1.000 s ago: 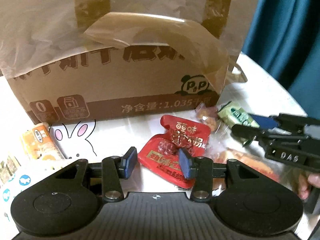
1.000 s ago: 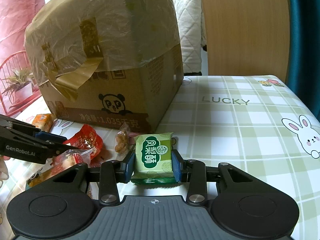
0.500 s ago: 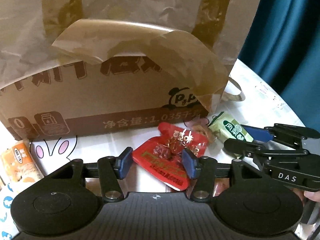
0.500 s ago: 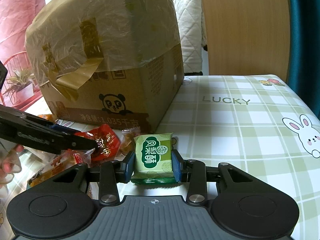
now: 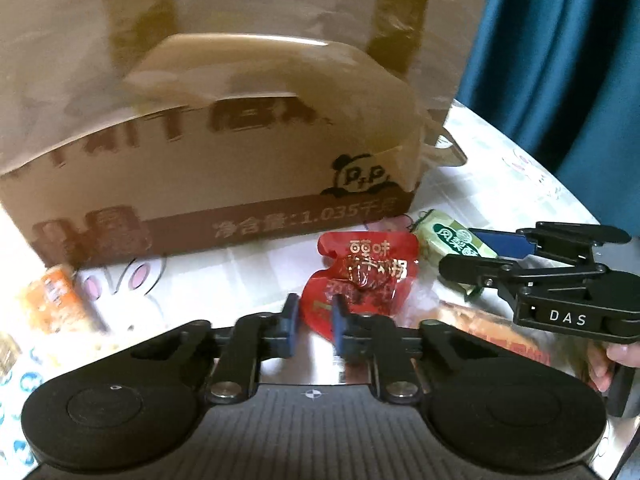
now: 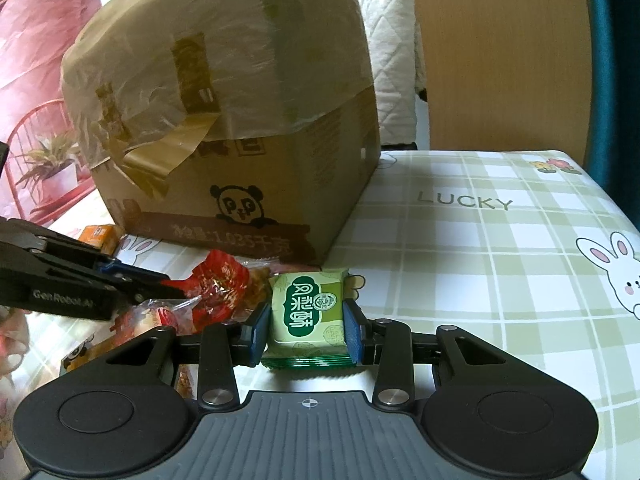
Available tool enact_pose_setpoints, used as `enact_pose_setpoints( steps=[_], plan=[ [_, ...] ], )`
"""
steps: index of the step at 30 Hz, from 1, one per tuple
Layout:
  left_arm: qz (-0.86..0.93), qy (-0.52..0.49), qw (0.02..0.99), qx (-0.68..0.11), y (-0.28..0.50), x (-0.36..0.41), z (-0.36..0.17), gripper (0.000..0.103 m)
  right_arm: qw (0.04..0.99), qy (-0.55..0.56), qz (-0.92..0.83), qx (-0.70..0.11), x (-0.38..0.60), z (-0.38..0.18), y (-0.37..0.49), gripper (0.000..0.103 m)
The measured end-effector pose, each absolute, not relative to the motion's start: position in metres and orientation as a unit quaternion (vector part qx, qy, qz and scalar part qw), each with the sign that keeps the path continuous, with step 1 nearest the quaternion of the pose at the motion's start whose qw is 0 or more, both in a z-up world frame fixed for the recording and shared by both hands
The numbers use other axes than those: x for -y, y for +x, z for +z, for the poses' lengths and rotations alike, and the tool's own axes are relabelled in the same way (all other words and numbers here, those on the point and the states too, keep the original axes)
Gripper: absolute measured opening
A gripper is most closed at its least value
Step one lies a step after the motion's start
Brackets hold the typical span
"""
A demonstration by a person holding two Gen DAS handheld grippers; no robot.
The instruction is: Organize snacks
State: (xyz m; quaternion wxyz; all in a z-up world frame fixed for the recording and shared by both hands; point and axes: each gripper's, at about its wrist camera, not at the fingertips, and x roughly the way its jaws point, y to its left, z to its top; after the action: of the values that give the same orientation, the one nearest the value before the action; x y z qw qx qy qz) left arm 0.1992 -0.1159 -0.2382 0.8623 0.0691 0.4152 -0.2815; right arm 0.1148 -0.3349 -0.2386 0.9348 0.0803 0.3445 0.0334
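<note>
Left gripper jaws have just snapped in from wide apart and now pinch the near lower corner of the red snack pouch; half a second ago they straddled it unclosed. So the pick is made, and lifting it toward the rest of the sort looks like the next step.

Pouch sits on the counter just in front of the cardboard box, near its panda-logo corner. Long axis runs from the jaws toward the box, top edge facing the box, printed face up.

Right gripper jaws are pressed on the green pastry pack, at the same box corner, label reading sideways.
</note>
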Motion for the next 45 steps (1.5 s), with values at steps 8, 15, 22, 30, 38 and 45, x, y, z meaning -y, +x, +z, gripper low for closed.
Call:
enact_pose_setpoints(
  steps=[8, 15, 22, 30, 38, 45],
  plan=[
    [-0.237, 0.045, 0.874, -0.421, 0.185, 0.089, -0.237, 0.012, 0.935, 0.081, 0.033, -0.345, 0.335, -0.238, 0.115, 0.036],
    [-0.222, 0.015, 0.875, -0.43, 0.174, 0.068, -0.241, 0.013, 0.934, 0.085, 0.034, -0.346, 0.336, -0.239, 0.115, 0.036],
    [-0.247, -0.058, 0.876, -0.41, 0.178, 0.054, -0.229, 0.051, 0.934, 0.085, 0.035, -0.346, 0.337, -0.239, 0.115, 0.036],
    [-0.219, -0.037, 0.888, -0.402, 0.208, 0.07, -0.226, 0.053, 0.934, 0.085, 0.035, -0.345, 0.336, -0.239, 0.115, 0.036],
    [-0.183, 0.042, 0.899, -0.395, 0.221, 0.11, -0.244, 0.055, 0.934, 0.087, 0.036, -0.345, 0.337, -0.239, 0.115, 0.036],
    [-0.177, 0.091, 0.901, -0.385, 0.227, 0.133, -0.257, 0.059, 0.934, 0.09, 0.038, -0.344, 0.338, -0.239, 0.114, 0.036]
  ],
)
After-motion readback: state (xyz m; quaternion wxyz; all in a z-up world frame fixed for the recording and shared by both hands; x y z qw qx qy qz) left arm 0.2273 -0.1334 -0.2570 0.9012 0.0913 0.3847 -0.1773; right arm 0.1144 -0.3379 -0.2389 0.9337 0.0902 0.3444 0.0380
